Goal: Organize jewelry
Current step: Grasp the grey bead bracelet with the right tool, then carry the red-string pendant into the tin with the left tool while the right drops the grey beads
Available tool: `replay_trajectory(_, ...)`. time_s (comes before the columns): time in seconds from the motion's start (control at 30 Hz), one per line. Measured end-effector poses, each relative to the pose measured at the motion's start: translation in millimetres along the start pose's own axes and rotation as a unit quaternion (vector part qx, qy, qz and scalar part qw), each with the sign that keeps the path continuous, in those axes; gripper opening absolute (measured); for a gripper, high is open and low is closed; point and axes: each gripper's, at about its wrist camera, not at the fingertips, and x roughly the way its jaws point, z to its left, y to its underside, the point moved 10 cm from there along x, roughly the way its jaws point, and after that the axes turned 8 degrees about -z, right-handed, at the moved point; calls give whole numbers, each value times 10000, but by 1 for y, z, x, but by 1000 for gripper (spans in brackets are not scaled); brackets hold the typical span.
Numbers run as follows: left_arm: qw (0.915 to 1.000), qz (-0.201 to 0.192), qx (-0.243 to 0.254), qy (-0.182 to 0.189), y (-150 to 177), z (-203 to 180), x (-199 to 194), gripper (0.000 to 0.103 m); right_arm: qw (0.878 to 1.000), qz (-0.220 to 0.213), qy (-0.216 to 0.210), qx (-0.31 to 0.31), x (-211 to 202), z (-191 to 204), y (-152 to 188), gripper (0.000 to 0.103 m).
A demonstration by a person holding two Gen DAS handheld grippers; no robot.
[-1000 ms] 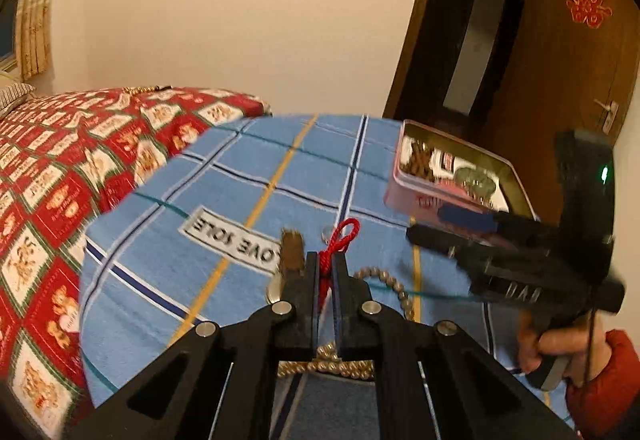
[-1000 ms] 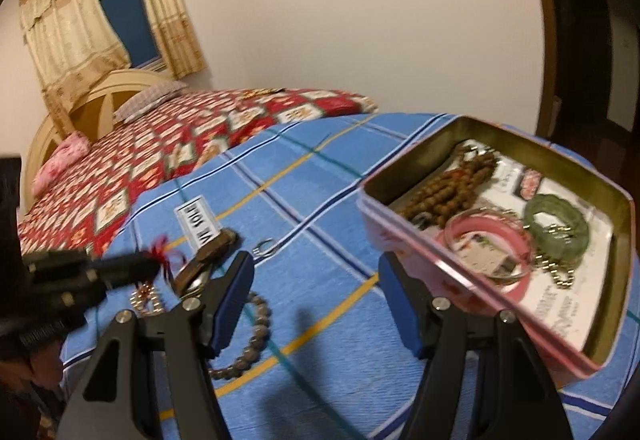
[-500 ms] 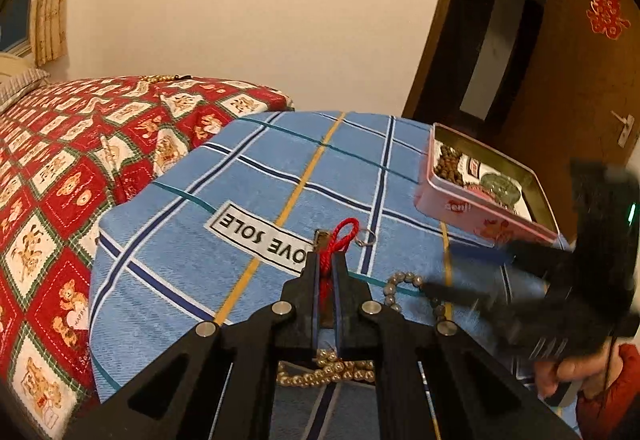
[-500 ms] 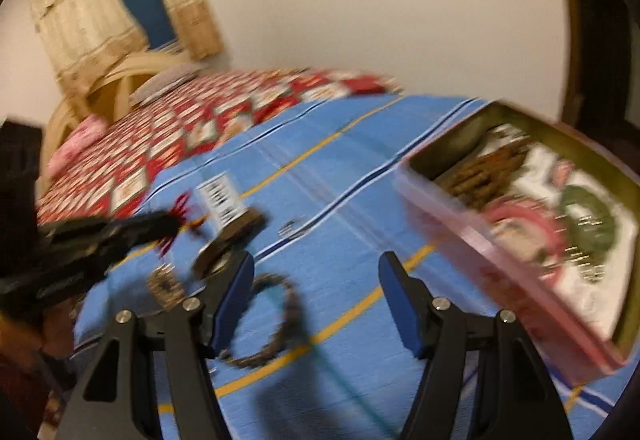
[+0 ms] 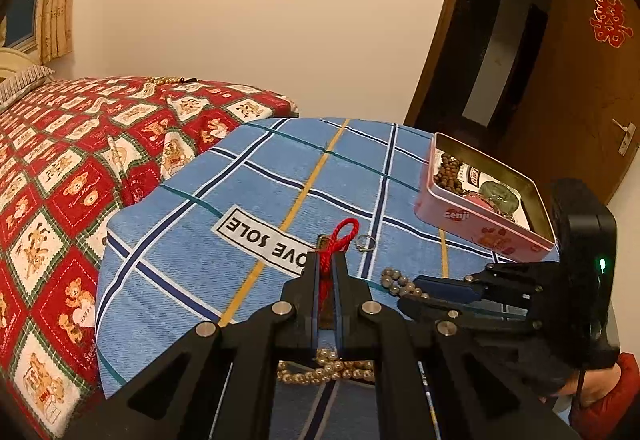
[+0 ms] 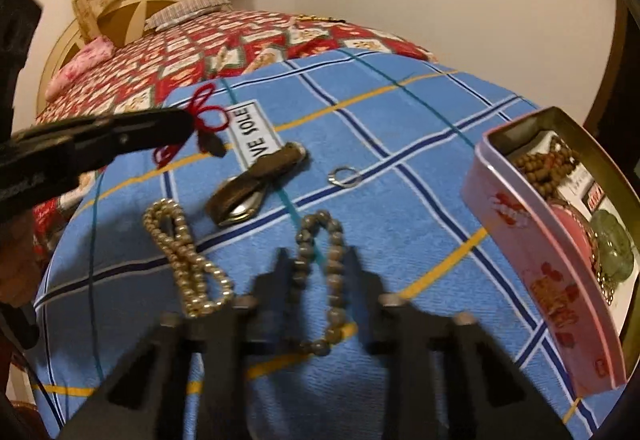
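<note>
Two bead strands lie near the blue tabletop's [image 6: 420, 112] near edge: a gold strand [image 6: 188, 264] and a grey bracelet [image 6: 320, 272], one ring [image 6: 344, 175] beyond. One pink tin [image 6: 532, 264] sits at the right edge. The left gripper [image 5: 328, 272], tilted down, is clamped on a red cord [image 5: 340, 236]; the right gripper [image 6: 316, 272], its jaws just closing, straddles the bracelet.

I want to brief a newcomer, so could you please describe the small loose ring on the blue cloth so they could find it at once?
Start at the pink tin on the blue checked cloth. Towards the cloth's middle lies the small metal ring, just beyond the grey bead bracelet. It is one plain hoop, not beads.
</note>
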Motion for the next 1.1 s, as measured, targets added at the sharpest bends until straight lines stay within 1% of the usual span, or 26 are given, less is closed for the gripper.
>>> replay_trajectory(0.07, 10000, -7, 6, 25, -1, -3, -1, 4, 9997, -25, -145, 175, -1, -5, -1, 22)
replay_trajectory(0.23, 10000, -34, 29, 82, -2, -11, -1, 4, 9989, -136, -145, 436, -5, -12, -3, 20)
replay_trajectory(0.3, 9999, -49, 38, 119, -3, -14, -1, 4, 9975, -383, -123, 584, -14, -19, -9, 20)
replay_trajectory(0.37, 9998, -70, 32, 156, -4, -18, 0, 4, 9965, -627, 15, 554, -23, -24, -15, 20)
replay_trajectory(0.47, 9996, -129, 31, 234, -9, -25, 2, 4, 9924, -1044, 51, 653, -38, -30, -27, 20)
replay_trajectory(0.5, 9995, -161, 45, 269, -11, -29, 3, 4, 9899, -1245, 101, 669, -46, -32, -33, 20)
replay_trajectory(0.6, 9989, -251, 118, 367, -19, -42, 5, 4, 9834, -1635, 264, 737, -61, -42, -43, 20)
replay_trajectory(0.67, 9984, -322, 179, 426, -26, -51, 6, 4, 9793, -1810, 397, 812, -68, -50, -48, 20)
replay_trajectory(0.8, 9967, -442, 284, 611, -40, -74, 10, 4, 9650, -2252, 678, 1163, -91, -78, -56, 21)
replay_trajectory(0.97, 9942, -507, 457, 837, -54, -106, 19, 4, 9511, -2457, 863, 1659, -108, -114, -52, 21)
replay_trajectory(1.1, 9917, -519, 612, 1003, -63, -132, 29, 4, 9422, -2598, 1089, 1813, -122, -131, -49, 21)
